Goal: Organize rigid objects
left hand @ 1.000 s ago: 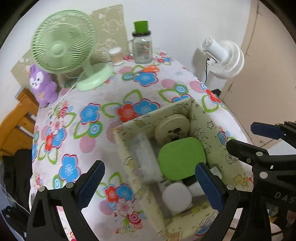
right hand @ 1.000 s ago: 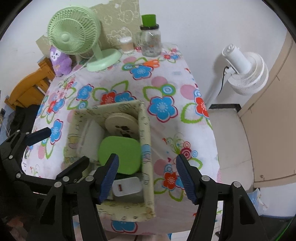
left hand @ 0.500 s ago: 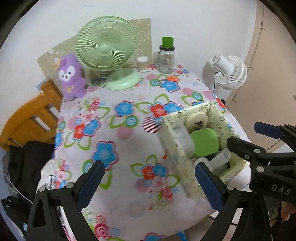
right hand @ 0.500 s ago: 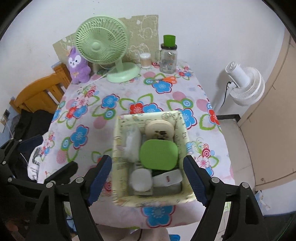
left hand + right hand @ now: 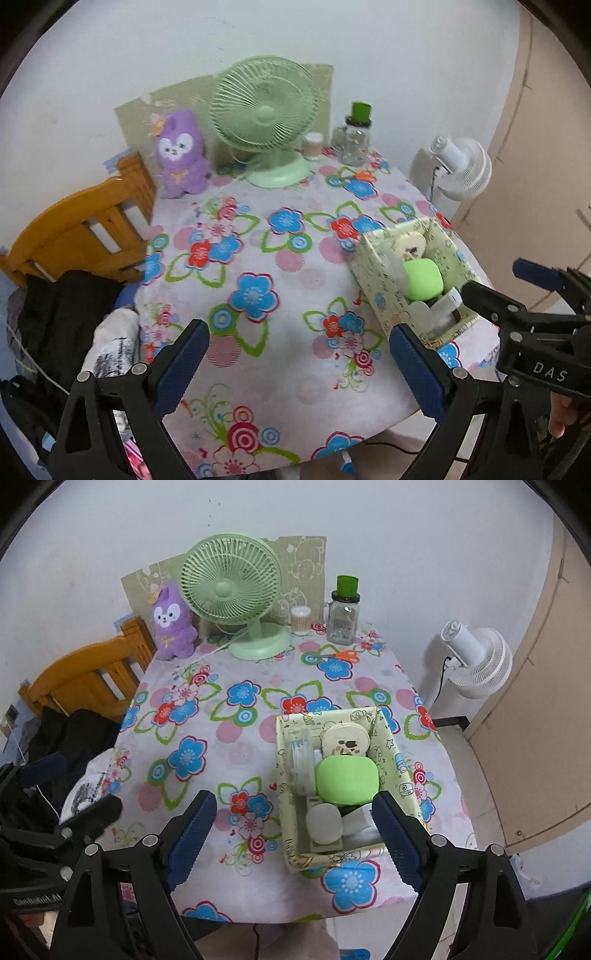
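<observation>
A pale patterned fabric box (image 5: 391, 755) stands on the floral tablecloth (image 5: 221, 734) near the table's front right corner. It holds a green rounded case (image 5: 347, 779), a cream round tin (image 5: 345, 740), a white round lid (image 5: 323, 825) and a clear plastic piece (image 5: 301, 764). My right gripper (image 5: 295, 812) hovers above and in front of the box. Its jaws are opening and its pads touch nothing. My left gripper (image 5: 299, 354) is open over the cloth, left of the box (image 5: 373, 280), with nothing between its fingers.
At the back of the table stand a green desk fan (image 5: 229, 587), a purple plush toy (image 5: 171, 622), a small cup (image 5: 300, 620) and a glass jar with a green lid (image 5: 343, 616). A wooden chair (image 5: 85, 679) with dark clothes stands left; a white floor fan (image 5: 476, 661) stands right.
Both grippers have drawn back and up from the box, so more of the table shows. The right jaws stand wider. The box and its contents have stayed put.
</observation>
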Available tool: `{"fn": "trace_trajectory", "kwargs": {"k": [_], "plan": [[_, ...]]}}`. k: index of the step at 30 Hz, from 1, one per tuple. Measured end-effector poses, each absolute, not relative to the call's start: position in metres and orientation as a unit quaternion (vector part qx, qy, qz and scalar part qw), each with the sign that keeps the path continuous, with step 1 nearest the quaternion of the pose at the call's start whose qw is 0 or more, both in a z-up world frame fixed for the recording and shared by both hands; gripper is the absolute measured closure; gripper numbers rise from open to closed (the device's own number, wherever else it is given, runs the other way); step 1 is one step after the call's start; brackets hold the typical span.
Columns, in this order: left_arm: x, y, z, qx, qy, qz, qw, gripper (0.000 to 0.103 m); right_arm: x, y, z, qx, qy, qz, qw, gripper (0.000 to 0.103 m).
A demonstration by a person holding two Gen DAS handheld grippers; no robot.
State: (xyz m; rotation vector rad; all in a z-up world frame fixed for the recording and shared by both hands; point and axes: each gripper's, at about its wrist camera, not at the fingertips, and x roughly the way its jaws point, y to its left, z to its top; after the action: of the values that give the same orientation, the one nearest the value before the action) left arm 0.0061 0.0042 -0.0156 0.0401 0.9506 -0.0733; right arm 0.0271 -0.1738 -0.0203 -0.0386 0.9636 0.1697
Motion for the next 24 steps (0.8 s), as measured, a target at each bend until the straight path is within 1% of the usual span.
{"fn": "trace_trajectory", "kwargs": {"k": [2,4,9,15,24], "plan": [[0.002,0.007,-0.009,0.017,0.447,-0.025,0.894,0.003,0.023,-0.172,-0.015,-0.017,0.455,0.086,0.886,0.015],[-0.003,0.009,-0.001,0.014,0.435,-0.005,0.901,0.000,0.021,-0.172,-0.011,-0.021,0.446,0.092,0.890,0.014],[-0.010,0.008,0.008,0.009,0.414,0.018,0.910,0.000,0.013,-0.176,0.001,-0.031,0.423,0.096,0.901,0.012],[-0.019,0.001,0.011,-0.011,0.412,0.018,0.911,0.000,0.001,-0.179,0.017,-0.036,0.397,0.103,0.911,0.008],[-0.031,-0.003,0.020,-0.012,0.393,0.034,0.919,0.000,-0.004,-0.184,0.026,-0.031,0.384,0.108,0.917,0.007]]}}
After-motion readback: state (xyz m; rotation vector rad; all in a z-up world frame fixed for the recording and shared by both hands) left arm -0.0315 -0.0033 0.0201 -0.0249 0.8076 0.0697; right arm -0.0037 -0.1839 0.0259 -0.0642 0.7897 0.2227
